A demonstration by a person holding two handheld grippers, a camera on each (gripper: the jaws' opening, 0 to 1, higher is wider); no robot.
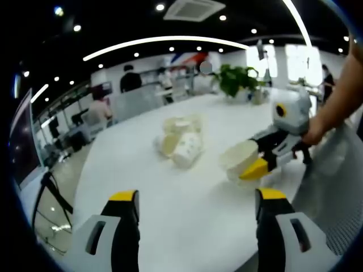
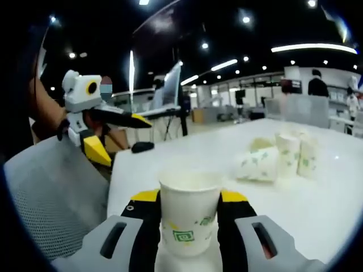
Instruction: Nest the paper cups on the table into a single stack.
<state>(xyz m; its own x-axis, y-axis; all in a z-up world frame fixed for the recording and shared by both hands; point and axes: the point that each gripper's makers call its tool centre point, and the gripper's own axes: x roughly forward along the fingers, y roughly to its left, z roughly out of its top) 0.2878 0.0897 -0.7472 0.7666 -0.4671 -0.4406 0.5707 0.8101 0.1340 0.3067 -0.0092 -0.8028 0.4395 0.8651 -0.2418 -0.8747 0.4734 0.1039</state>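
A cluster of white paper cups with green print (image 1: 182, 137) sits mid-table; one cup (image 1: 187, 150) lies on its side and the others stand behind it. My left gripper (image 1: 197, 198) is open over the near table edge, with nothing between its yellow-tipped jaws. My right gripper (image 1: 250, 157) comes in from the right, shut on a single paper cup (image 1: 238, 157). In the right gripper view that held cup (image 2: 189, 218) stands upright between the jaws of my right gripper (image 2: 189, 199). The cup cluster (image 2: 281, 156) lies ahead to the right, and my left gripper (image 2: 122, 139) hangs open at the left.
The white table (image 1: 170, 215) is round-edged. A grey mesh chair back (image 2: 51, 192) sits close on the left. A potted plant (image 1: 241, 79) stands at the table's far end. A monitor on a stand (image 2: 173, 85) and people at desks are beyond the table.
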